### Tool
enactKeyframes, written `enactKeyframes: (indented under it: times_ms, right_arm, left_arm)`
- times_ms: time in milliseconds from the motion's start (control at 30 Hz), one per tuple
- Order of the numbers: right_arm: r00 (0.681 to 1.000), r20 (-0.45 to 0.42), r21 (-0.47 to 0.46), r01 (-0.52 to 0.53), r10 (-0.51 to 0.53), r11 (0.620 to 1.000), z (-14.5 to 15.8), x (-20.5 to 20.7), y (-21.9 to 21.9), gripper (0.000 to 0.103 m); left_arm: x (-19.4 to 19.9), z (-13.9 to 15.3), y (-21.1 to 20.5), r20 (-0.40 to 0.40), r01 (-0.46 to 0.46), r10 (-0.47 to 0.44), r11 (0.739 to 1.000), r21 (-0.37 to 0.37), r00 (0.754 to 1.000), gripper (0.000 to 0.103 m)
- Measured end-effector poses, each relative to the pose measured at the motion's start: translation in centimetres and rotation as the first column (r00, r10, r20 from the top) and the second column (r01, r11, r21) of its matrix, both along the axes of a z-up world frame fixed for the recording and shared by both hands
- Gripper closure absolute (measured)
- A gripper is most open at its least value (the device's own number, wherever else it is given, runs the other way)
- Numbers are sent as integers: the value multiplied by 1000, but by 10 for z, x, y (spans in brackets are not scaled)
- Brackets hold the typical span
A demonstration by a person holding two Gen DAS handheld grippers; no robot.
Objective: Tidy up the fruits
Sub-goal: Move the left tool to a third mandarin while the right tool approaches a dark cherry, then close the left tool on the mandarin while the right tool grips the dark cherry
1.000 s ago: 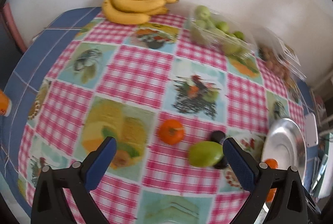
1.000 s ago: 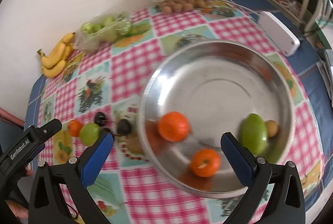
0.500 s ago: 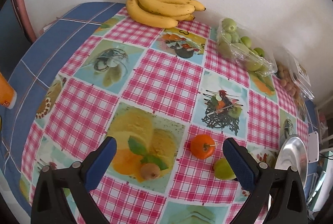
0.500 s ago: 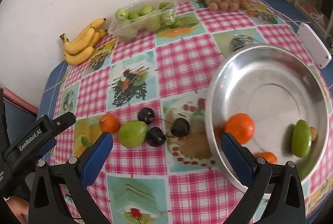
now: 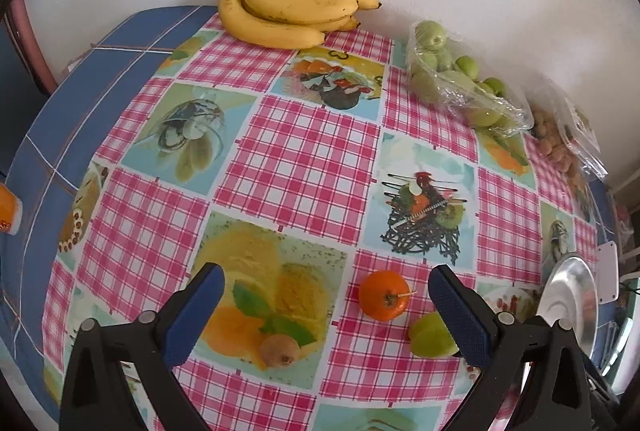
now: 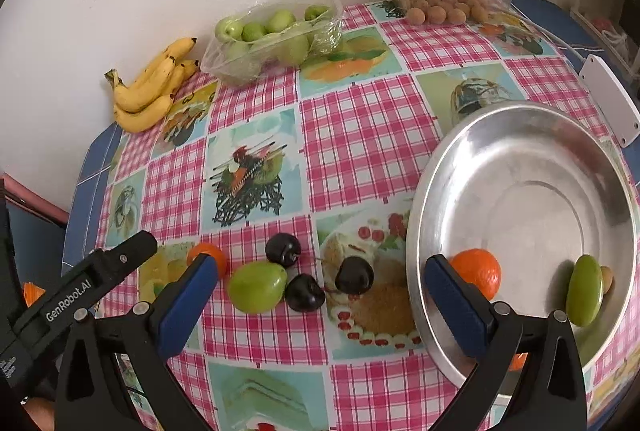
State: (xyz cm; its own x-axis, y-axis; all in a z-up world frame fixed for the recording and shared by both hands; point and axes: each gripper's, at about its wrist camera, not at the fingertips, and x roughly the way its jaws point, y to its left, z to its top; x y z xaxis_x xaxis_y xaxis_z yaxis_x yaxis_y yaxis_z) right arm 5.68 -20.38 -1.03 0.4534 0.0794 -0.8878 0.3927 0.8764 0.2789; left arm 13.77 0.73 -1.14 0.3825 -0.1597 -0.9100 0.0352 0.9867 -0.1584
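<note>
Gathering loose fruit into the metal bowl (image 6: 436, 199) appears to be the work in hand, and it is judged partly done: an orange (image 6: 478, 273) and a green fruit (image 6: 585, 290) are already seen inside it, at about four o'clock in the right wrist view. The rest is left on the checked tablecloth (image 5: 304, 159), at about nine o'clock from the bowl: a tangerine (image 5: 384, 295), a green mango (image 6: 257, 286) and three dark plums (image 6: 354, 274), with a kiwi (image 5: 280, 351) nearer the left gripper (image 5: 326, 301). The left gripper is held spread wide and empty above the kiwi and tangerine, probably lined up for a pick. The right gripper (image 6: 320, 289) is likewise spread wide, nothing pinched, with the mango and plums framed between its fingers.
</note>
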Motion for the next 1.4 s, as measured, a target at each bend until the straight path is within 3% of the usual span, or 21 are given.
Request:
enactKeyframes:
  times_ms: [300, 433, 567, 733, 933, 1400]
  right_arm:
    - [999, -21, -6, -29, 29, 1000, -2, 12, -1, 9]
    - [998, -51, -8, -43, 42, 999, -9, 16, 1, 24]
    - [996, -75, -5, -55, 54, 998, -15, 18, 4, 28]
    - [994, -98, -14, -59, 57, 998, -22, 17, 4, 31]
    - [990, -134, -12, -41, 39, 999, -31, 15, 0, 54]
    - [983, -183, -27, -29, 23, 999, -41, 15, -3, 70]
  left_arm:
    - [9, 0, -6, -5, 16, -16, 999, -35, 1000, 1]
    - [12, -5, -8, -18, 23, -24, 999, -42, 1000, 1]
    - [11, -13, -13, -41, 35, -37, 998, -47, 998, 3]
    - [10, -22, -23, -66, 65, -69, 997, -51, 995, 14]
    - [9, -29, -33, -85, 92, -96, 994, -52, 992, 26]
    - [6, -39, -39, -110, 99, -105, 994, -52, 988, 50]
